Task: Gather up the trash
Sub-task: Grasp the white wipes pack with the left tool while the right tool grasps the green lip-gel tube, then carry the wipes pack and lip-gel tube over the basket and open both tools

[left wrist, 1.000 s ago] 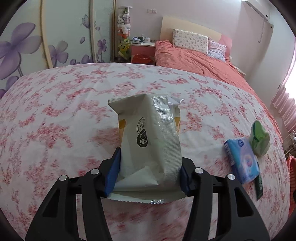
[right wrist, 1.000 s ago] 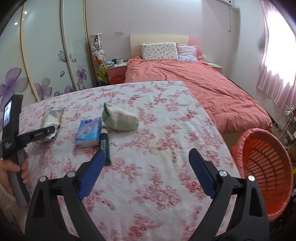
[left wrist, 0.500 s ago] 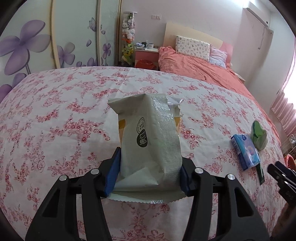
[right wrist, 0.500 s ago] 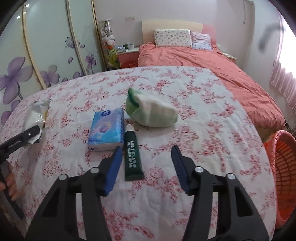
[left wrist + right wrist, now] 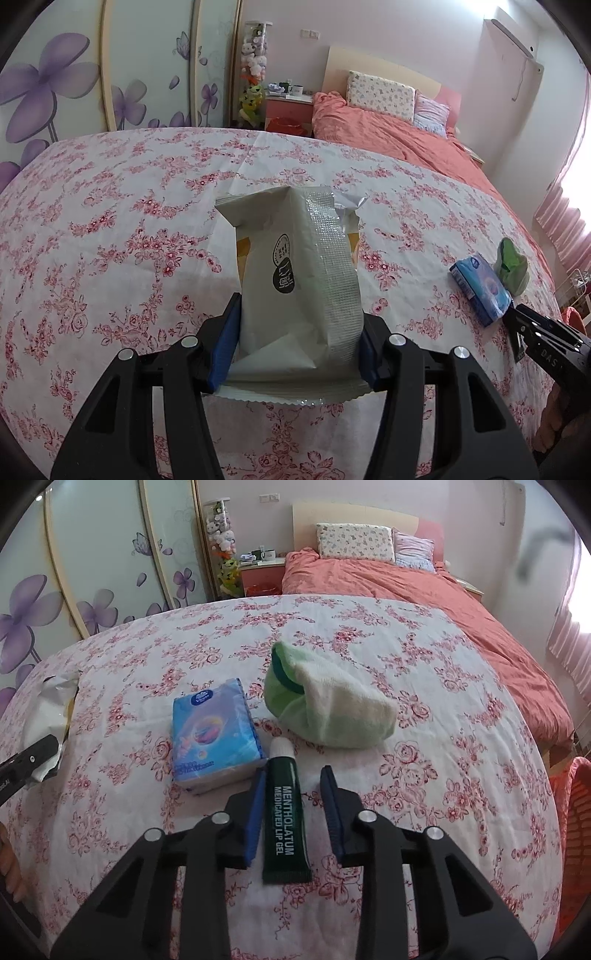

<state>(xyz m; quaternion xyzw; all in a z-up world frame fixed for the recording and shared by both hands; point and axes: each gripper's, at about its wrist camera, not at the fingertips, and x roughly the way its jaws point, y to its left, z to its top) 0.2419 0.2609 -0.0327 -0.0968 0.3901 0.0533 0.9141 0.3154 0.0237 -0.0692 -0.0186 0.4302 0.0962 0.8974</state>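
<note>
The green lip gel tube [image 5: 286,814] lies flat on the floral-clothed table [image 5: 443,738] in a bedroom, cap pointing away, lengthwise between the right hand-held gripper's [image 5: 293,805] closing jaws, while the left hand-held gripper [image 5: 297,345] clamps a white wrapper [image 5: 295,280].

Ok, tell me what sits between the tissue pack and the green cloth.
In the right wrist view, only the white cap of the dark green tube pokes into the gap between the tissue pack and the green cloth; otherwise just flowered bedsheet.
</note>
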